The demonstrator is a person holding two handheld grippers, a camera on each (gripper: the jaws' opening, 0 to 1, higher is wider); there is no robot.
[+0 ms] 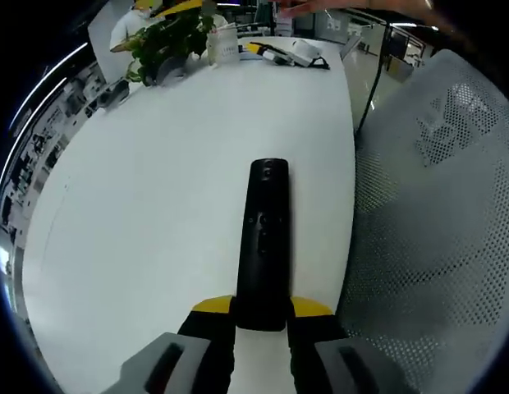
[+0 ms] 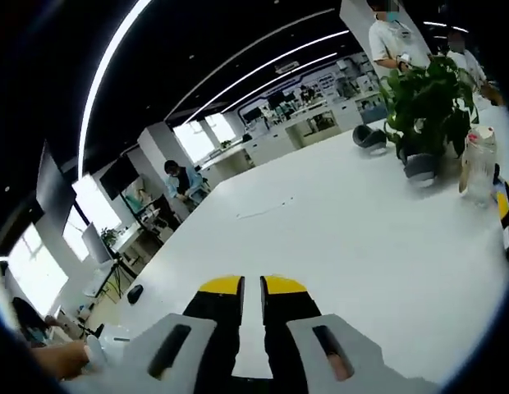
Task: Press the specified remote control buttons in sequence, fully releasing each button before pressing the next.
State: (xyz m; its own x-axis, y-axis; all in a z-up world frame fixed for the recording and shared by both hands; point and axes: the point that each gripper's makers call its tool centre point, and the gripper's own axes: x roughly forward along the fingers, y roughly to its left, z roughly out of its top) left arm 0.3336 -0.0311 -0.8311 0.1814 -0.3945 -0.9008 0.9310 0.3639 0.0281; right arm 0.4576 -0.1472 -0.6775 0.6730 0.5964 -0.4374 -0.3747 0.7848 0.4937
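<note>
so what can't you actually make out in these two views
- Remote, left gripper view: button markings too small and dark to read; its near end is hidden between the left claw's tips.
- Right claw, right gripper view: nearly shut, nothing visible between the tips.
- Plant, right gripper view: pot partly cut off.

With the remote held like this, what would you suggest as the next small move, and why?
Probably bring the right gripper over toward the remote. The left gripper grips its near end above the white table, button face up, while the right gripper, nearly closed and holding nothing, points away across the table toward the plant.
</note>
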